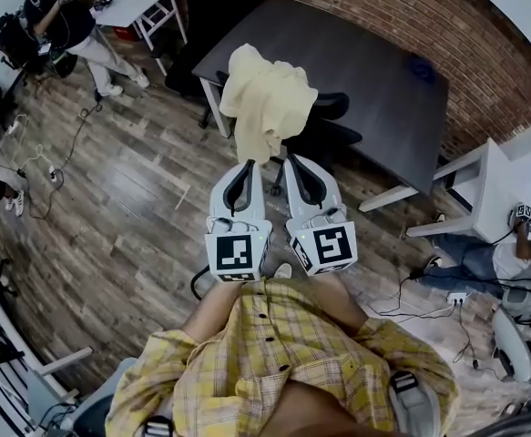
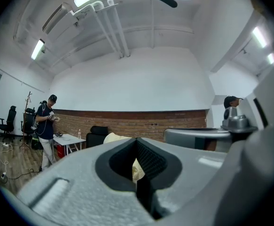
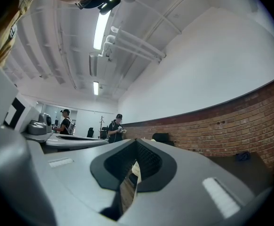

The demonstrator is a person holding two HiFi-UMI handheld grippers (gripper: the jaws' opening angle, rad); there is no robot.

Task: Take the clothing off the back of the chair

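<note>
We see a dark tabletop [image 1: 374, 80] beside the brick wall [image 1: 411, 7], and a black chair [image 1: 331, 135] stands at its near edge. The pale yellow clothing [image 1: 267, 98] hangs over the back of this chair. Our left hand-held gripper [image 1: 247, 166] and right hand-held gripper [image 1: 294, 160] have their jaws together on nothing, side by side, near the clothing but apart from it.
</note>
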